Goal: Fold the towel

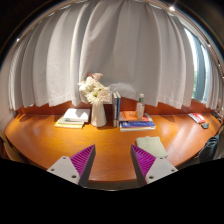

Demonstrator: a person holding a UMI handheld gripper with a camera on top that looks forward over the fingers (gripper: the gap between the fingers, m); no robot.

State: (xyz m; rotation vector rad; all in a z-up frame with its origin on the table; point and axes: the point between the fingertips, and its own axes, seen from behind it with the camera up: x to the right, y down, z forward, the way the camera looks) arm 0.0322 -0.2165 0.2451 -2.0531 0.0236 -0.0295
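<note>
Gripper view: hand-held gripper (112, 160) fingers spread apart over bare worktop (105, 145); flower vase (97, 100) and books (136, 122) stand far beyond.

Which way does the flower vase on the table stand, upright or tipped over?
Upright: the vase stands on its base on the wooden table, flowers rising above. The gripper fingers are open, holding nothing.

A wooden table (45, 135) with a warm orange-brown top is taking up the whole foreground. Sitting on it: a vase of white flowers (97, 97) near the back middle, a stack of books (71, 121) left of that, a blue book pile (137, 123) to the right, and a pale folded cloth (152, 146) lying closer in.
</note>
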